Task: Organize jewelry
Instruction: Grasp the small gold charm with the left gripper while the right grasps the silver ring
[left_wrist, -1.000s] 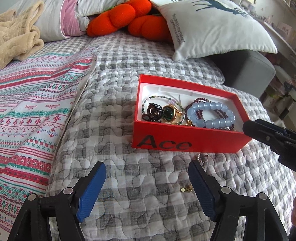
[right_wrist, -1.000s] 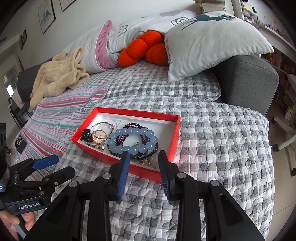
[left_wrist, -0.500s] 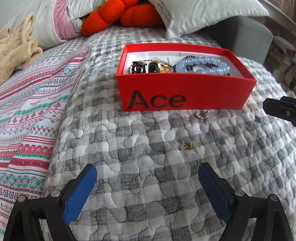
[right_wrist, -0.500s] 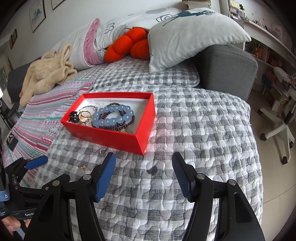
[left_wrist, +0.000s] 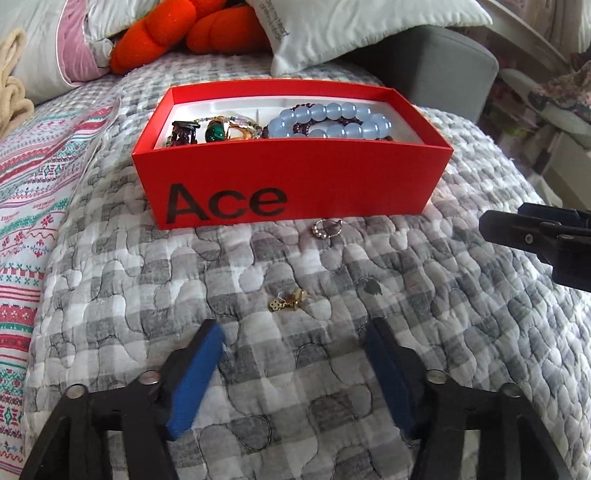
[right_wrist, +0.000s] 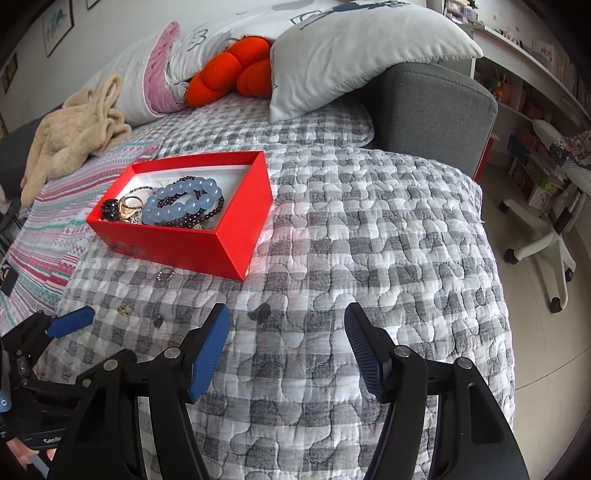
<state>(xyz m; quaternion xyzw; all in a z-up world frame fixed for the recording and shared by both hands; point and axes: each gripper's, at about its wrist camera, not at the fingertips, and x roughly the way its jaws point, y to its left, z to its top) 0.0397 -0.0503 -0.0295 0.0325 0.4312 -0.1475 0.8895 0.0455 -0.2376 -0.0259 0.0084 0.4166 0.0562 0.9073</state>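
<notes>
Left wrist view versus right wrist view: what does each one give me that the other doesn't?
Only the left wrist view shows the "Ace" lettering on the box front and the green-stoned ring inside.

Only the right wrist view shows the white swivel chair, the shelves and the beige plush blanket.

Both show the red box, the blue bead bracelet, the silver ring and gold earring on the quilt, and both open tongs: left, right.

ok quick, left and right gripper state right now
Left gripper: open, empty, just short of the gold earring on the quilt.
Right gripper: open, empty, over the quilt.
</notes>
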